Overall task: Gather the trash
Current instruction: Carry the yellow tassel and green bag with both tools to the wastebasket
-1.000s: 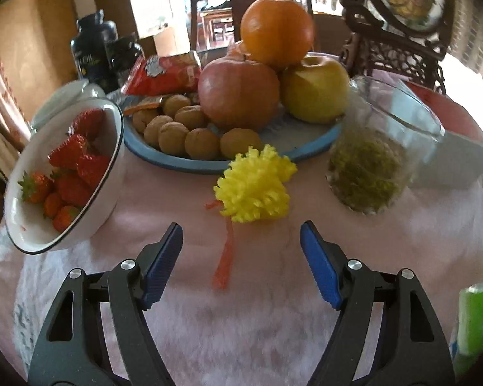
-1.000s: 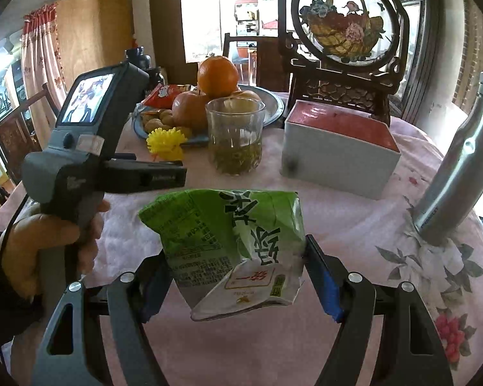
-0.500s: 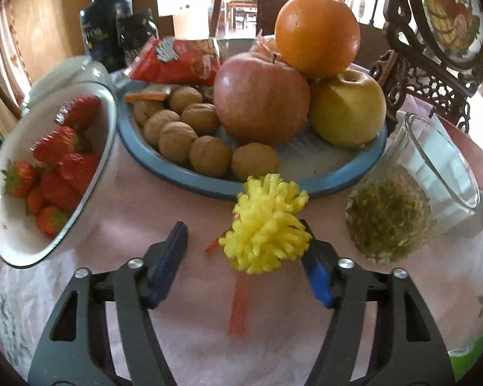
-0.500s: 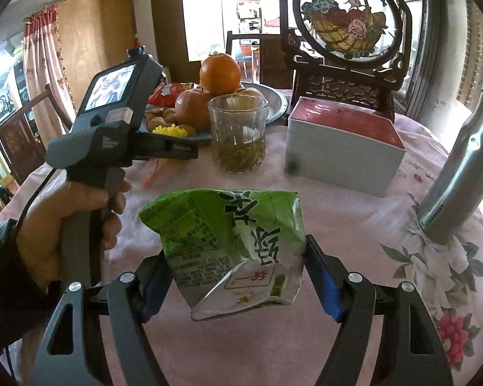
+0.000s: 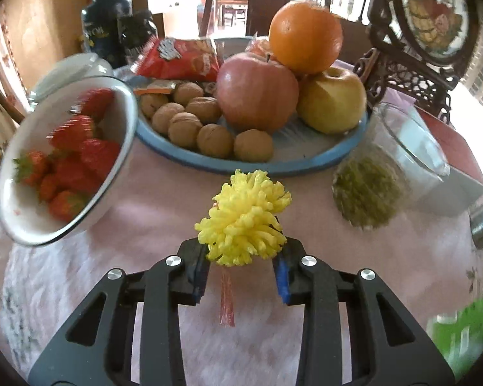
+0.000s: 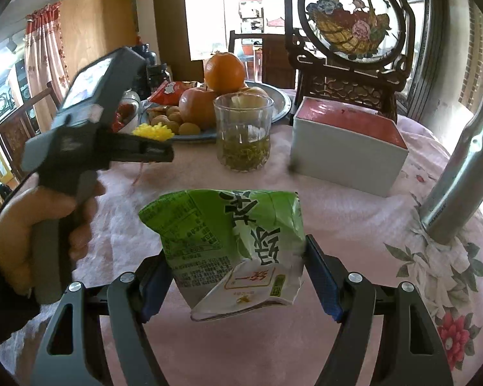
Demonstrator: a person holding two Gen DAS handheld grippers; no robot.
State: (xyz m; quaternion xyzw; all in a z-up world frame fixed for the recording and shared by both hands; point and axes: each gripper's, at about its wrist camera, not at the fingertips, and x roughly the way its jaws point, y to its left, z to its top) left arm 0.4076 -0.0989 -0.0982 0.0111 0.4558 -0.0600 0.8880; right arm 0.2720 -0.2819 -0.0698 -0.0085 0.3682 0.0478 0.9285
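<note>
Two pieces of trash in hand so far. Right gripper [image 6: 238, 284] pinches the green wrapper [image 6: 228, 244] above the near edge of the table [image 5: 138, 199], clear of the cloth. Left gripper [image 5: 241, 276] has just been closing, the yellow tassel [image 5: 244, 222] between its jaws; pads look pressed on its sides, its red string [image 5: 227, 302] trailing on the cloth just in front of the blue plate [image 5: 273, 164]. Left to collect, I'd guess: the red snack bag [image 5: 177, 59] at the plate's far side. No bin in view, so drop-off not done.
</note>
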